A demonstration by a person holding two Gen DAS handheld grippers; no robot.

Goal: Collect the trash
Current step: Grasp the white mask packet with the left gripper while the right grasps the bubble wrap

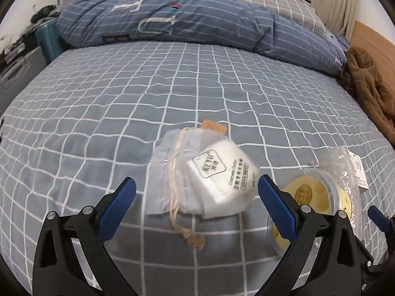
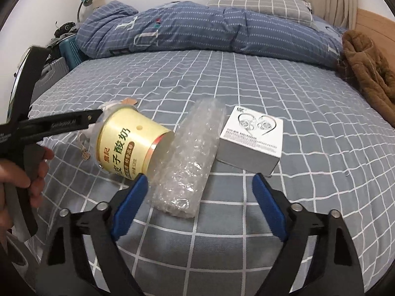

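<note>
With the approach step in hand, the left gripper (image 1: 196, 192) gapes wide around the cotton-pad pouch (image 1: 205, 172) and the right gripper (image 2: 200, 187), spread empty, straddles the bubble-wrap roll (image 2: 190, 157) at twelve o'clock, so next comes closing squarely.

Left tool (image 1: 196, 192), right tool (image 2: 200, 187): black plastic arms, blue textured pads, silver pivot screws; white lettering along left tool's arm.

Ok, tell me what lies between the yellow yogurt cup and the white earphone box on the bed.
The roll of bubble wrap lies between the yogurt cup and the earphone box, touching the cup's base. This shows in the right wrist view.
</note>
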